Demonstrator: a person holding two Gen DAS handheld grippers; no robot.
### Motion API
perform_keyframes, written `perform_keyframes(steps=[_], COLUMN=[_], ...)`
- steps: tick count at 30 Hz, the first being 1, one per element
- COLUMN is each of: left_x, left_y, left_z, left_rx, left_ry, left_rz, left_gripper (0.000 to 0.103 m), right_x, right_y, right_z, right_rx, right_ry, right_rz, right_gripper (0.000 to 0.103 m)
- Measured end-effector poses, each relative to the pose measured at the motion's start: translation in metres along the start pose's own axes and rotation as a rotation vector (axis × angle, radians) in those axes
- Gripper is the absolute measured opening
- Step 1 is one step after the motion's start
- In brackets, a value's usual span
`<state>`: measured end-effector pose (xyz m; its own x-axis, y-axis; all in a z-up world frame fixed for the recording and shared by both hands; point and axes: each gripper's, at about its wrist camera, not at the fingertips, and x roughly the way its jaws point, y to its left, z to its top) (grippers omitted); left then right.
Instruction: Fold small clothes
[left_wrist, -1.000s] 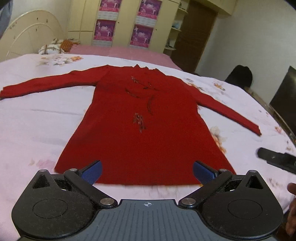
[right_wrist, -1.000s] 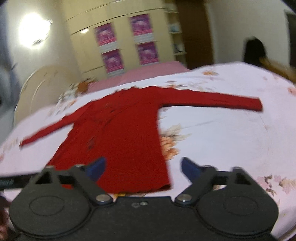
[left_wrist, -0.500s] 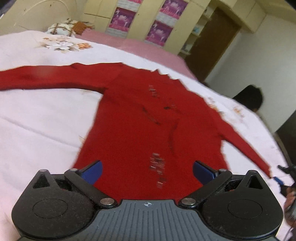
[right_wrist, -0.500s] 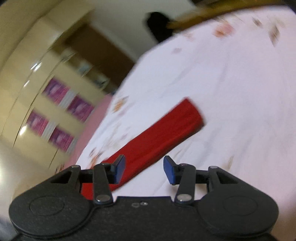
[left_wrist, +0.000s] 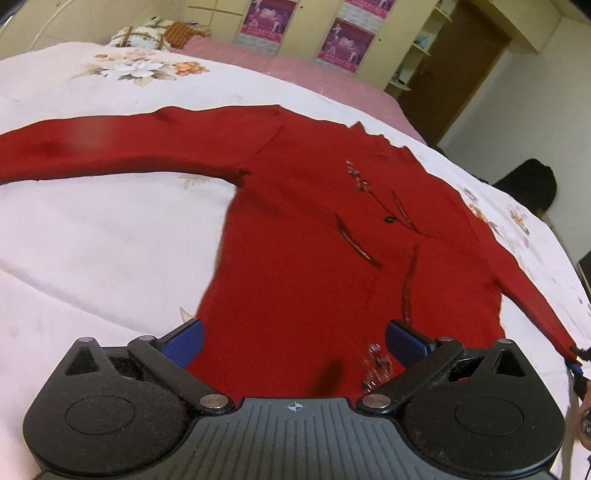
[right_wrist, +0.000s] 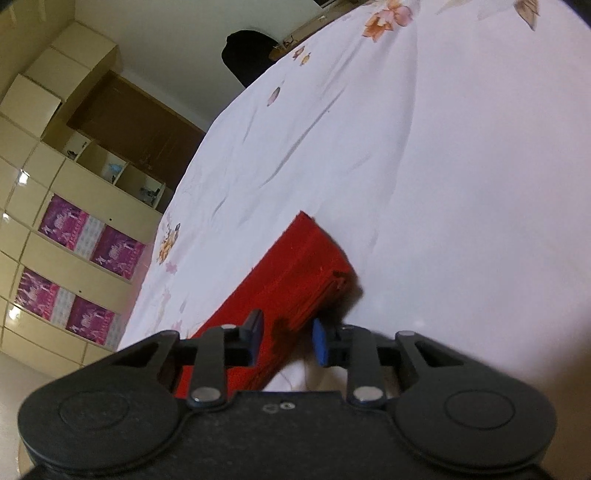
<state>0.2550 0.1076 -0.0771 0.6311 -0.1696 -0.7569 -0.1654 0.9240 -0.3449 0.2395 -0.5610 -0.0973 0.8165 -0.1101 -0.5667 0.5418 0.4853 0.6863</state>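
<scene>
Red top (left_wrist: 332, 236) is spread flat on the bed (left_wrist: 110, 236), and my left gripper (left_wrist: 293, 343) hovers above its hem, jaws wide and empty. My right gripper (right_wrist: 284, 341) is closing its jaws around the sleeve cuff (right_wrist: 314, 266), not pinching yet; so near the edge, I reckon the cuff could slip free.

Red long-sleeved top (left_wrist: 317, 236) lies flat (sleeves outspread) on bedsheet (left_wrist: 110, 236).

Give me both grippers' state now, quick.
Left gripper: open, jaws wide over the red top, holding nothing.
Right gripper: jaws closing around the sleeve cuff; the cuff sits between the pads, not yet pinched.
</scene>
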Motion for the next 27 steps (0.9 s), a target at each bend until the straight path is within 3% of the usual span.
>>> perform_keyframes(steps=[2, 5, 9, 12, 17, 20, 23, 25, 27], left_x=[-0.001, -0.004, -0.011, -0.02, -0.038, -0.044, -0.047, -0.045, -0.04], left_y=[0.006, 0.016, 0.03, 0.047, 0.07, 0.083, 0.094, 0.098, 0.093], left_z=[0.003, 0.006, 0.009, 0.012, 0.014, 0.013, 0.015, 0.018, 0.022], left_rx=[-0.01, 0.016, 0.063, 0.027, -0.011, -0.016, -0.045, -0.059, -0.06], left_ry=[-0.008, -0.019, -0.039, -0.054, -0.082, -0.098, -0.109, -0.119, -0.126], left_rz=[0.006, 0.04, 0.148, 0.162, 0.221, 0.298, 0.308, 0.299, 0.278], left_gripper=[0.103, 0.103, 0.103, 0.103, 0.103, 0.103, 0.103, 0.103, 0.103], right_x=[0.0, -0.005, -0.009, -0.001, 0.024, 0.035, 0.042, 0.052, 0.047], right_y=[0.009, 0.037, 0.13, 0.21, 0.3, 0.328, 0.339, 0.343, 0.342], right_z=[0.004, 0.003, -0.039, -0.105, -0.233, -0.308, -0.371, -0.395, -0.4], right_rx=[-0.05, -0.171, -0.481, -0.707, -0.909, -1.022, -1.135, -1.183, -1.212], right_ry=[0.001, -0.039, -0.051, 0.011, 0.229, 0.362, 0.453, 0.508, 0.481], right_rz=[-0.05, -0.063, 0.038, 0.18, 0.385, 0.454, 0.479, 0.462, 0.5], right_gripper=[0.006, 0.006, 0.006, 0.006, 0.006, 0.006, 0.006, 0.01, 0.023])
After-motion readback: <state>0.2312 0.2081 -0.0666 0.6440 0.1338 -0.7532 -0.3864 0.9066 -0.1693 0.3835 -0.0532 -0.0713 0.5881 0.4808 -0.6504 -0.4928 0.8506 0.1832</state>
